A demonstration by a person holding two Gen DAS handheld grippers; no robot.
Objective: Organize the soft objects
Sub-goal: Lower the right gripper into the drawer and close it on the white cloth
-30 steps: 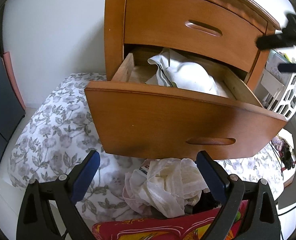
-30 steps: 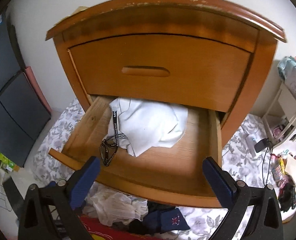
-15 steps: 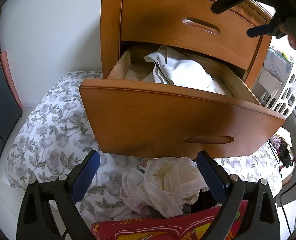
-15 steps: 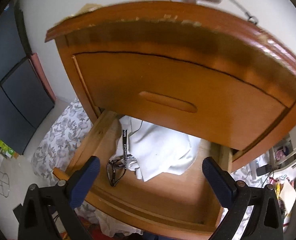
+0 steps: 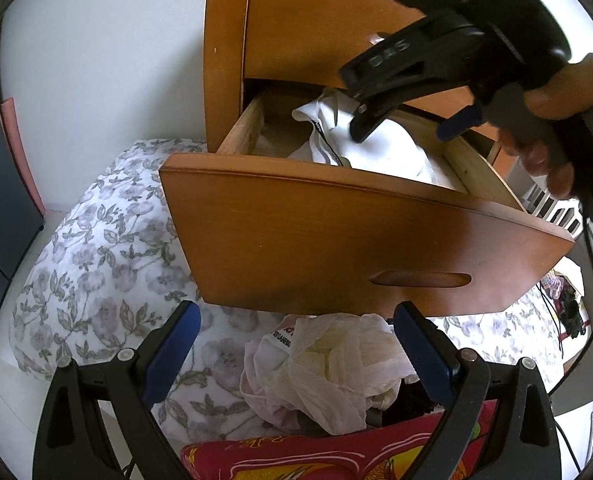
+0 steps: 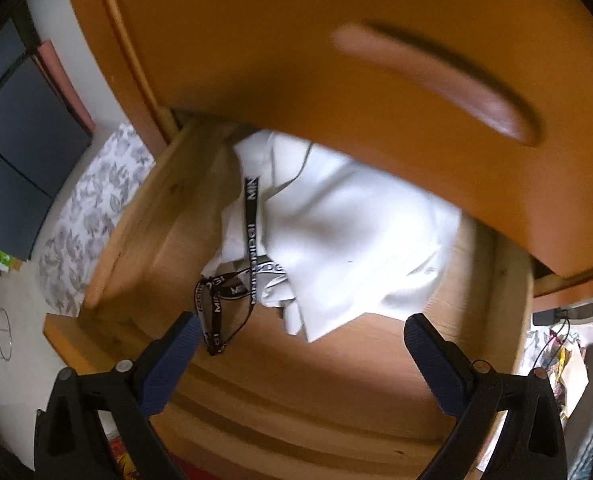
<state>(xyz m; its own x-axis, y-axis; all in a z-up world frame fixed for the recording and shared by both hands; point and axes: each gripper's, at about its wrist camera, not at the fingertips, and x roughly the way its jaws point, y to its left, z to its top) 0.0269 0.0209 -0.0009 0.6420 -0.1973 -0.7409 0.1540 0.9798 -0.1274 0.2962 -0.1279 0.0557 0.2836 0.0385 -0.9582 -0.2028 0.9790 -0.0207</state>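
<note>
While jaws gape, right gripper over white garment, open drawer

The upper drawer front is smeared by motion blur in the right wrist view and covers the rear of the white garment in the open drawer. In the left wrist view, the right gripper overlaps that garment, and the drawer's front panel hides its lower part. Below the drawer, a red patterned cloth is cut off by the bottom edge. The small clutter right of the drawer is too tiny to identify.
</note>
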